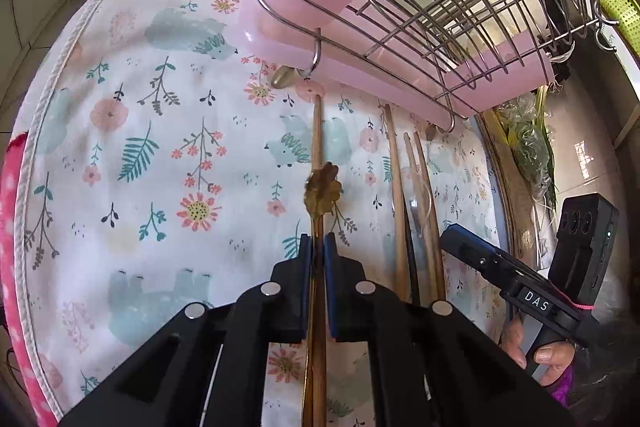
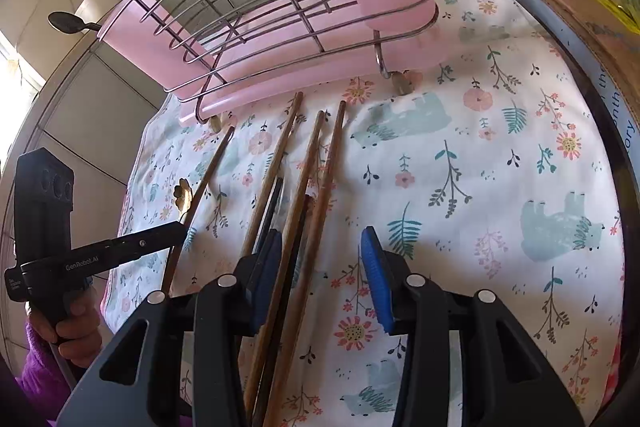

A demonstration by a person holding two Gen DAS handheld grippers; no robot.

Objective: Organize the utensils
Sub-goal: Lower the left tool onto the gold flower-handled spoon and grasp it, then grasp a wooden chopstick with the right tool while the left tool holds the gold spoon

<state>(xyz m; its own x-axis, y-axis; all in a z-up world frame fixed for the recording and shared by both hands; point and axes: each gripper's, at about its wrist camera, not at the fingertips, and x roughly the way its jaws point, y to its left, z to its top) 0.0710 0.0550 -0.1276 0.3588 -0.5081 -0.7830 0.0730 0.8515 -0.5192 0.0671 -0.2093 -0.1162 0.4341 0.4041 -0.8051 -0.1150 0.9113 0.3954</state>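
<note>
At lower centre of the left wrist view, a flower-ended gold spoon (image 1: 322,189) and one chopstick (image 1: 317,135) are being clamped by the left gripper (image 1: 319,247); the right gripper (image 2: 320,259) is being held apart over the remaining chopsticks (image 2: 316,187) on the floral cloth (image 2: 480,167).

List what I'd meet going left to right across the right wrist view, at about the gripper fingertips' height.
left gripper shut on a gold flower-handled spoon and chopstick → loose chopstick bundle → right gripper's blue pad → floral cloth → cardboard box
</note>
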